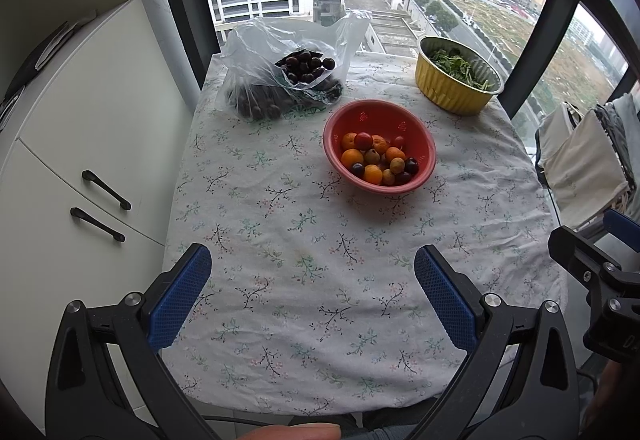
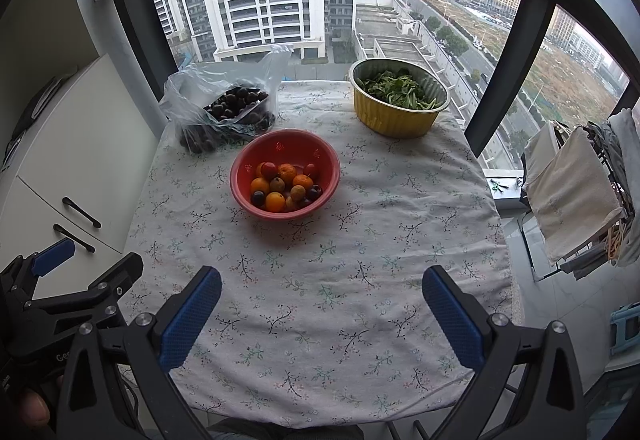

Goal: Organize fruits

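Sitting well beyond the wide-open left hand-held gripper: fruit bowl.

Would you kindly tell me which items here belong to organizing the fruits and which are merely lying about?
Belongs to the job:
red colander of mixed fruit
plastic bag of dark cherries
left gripper, right gripper, both open

Lying about:
gold foil pan of greens
white cabinet
drying rack
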